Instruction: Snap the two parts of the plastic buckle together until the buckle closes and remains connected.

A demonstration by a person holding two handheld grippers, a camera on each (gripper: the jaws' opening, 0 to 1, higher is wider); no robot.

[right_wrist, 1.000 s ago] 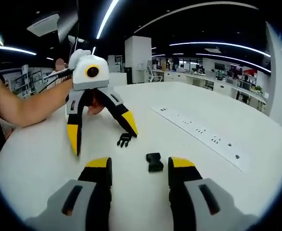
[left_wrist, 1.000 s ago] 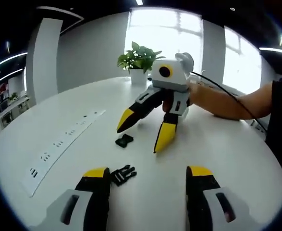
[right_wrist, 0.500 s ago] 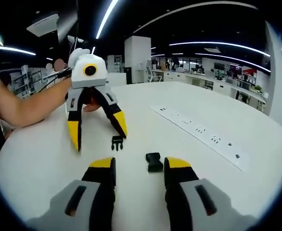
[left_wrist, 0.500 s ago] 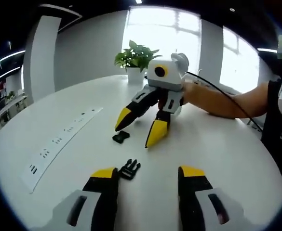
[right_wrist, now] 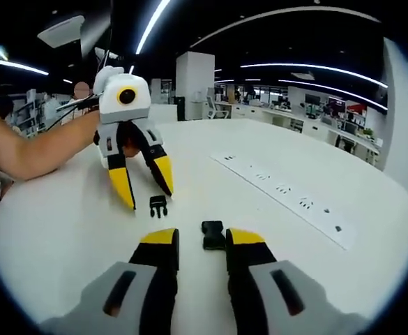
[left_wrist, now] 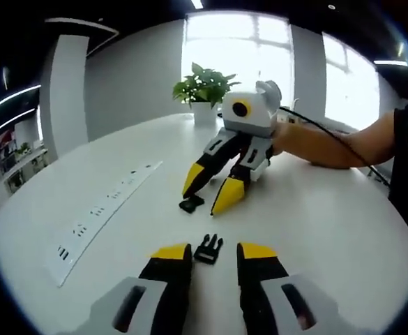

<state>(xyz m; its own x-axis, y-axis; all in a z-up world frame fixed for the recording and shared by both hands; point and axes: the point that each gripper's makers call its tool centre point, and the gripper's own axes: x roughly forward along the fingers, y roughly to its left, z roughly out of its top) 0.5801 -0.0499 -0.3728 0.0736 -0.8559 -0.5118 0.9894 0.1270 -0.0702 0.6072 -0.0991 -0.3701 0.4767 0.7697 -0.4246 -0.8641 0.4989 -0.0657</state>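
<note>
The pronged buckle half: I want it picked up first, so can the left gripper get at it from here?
Probably yes. The pronged buckle half lies flat on the table, just ahead of the left gripper, between its open fingers, with nothing across the gap.

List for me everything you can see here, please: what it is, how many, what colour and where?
Pronged buckle half: one, black, on the table between the left gripper's jaws.
Socket buckle half: one, black, on the table at the right gripper's jaw tips.
Table: one, white, round.
Power strip: one, white, long, set along the table.
Potted plant: one, green in a white pot, far table edge.
Left gripper: black with yellow tips, open.
Right gripper: same colours, open.
Person's forearm: one, behind the right gripper.
</note>
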